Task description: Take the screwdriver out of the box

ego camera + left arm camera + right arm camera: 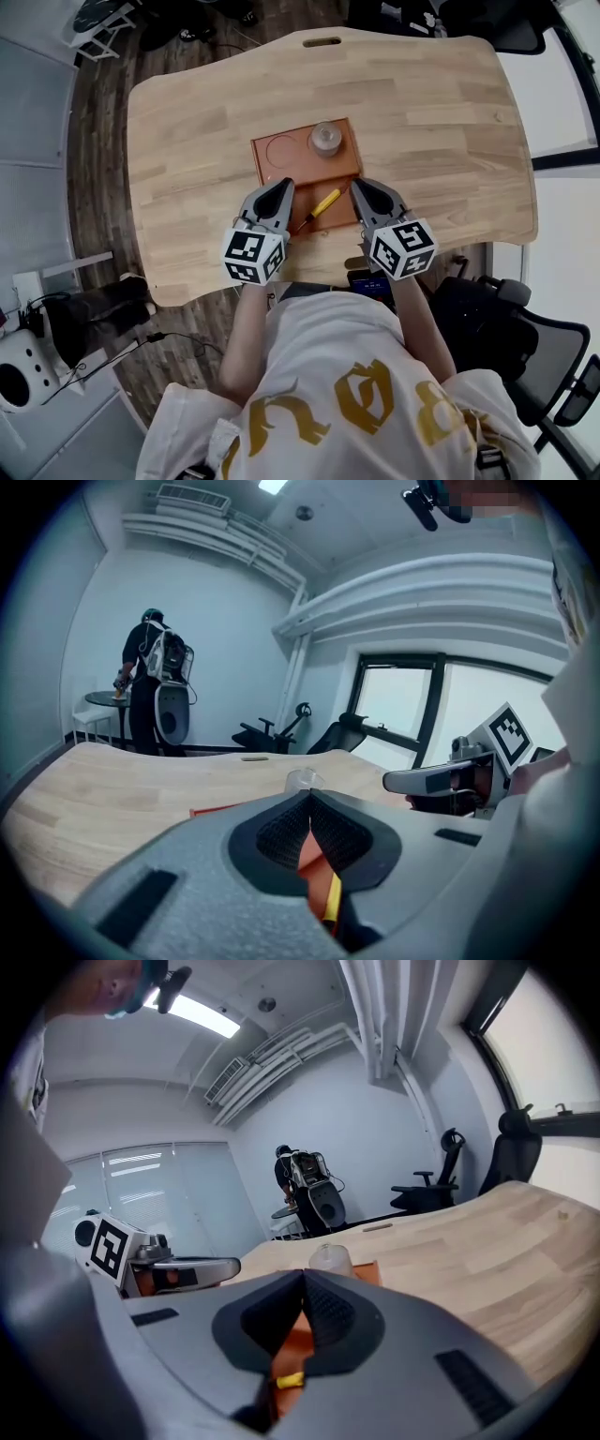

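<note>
On the counter (422,112), in the box (309,173): screwdriver (323,204) slanting between closed, empty left gripper (286,184) and right gripper (361,185), handle nearer the right.

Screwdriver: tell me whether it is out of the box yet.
No: the head view shows the screwdriver lying inside the box, near its front edge.

- A light wooden table (450,112) with rounded corners stands on a dark plank floor (103,187).
- A narrow slot (322,41) is cut through the tabletop near its far edge.
- A shallow orange-brown box (300,167) lies flat on the tabletop, around its middle.
</note>
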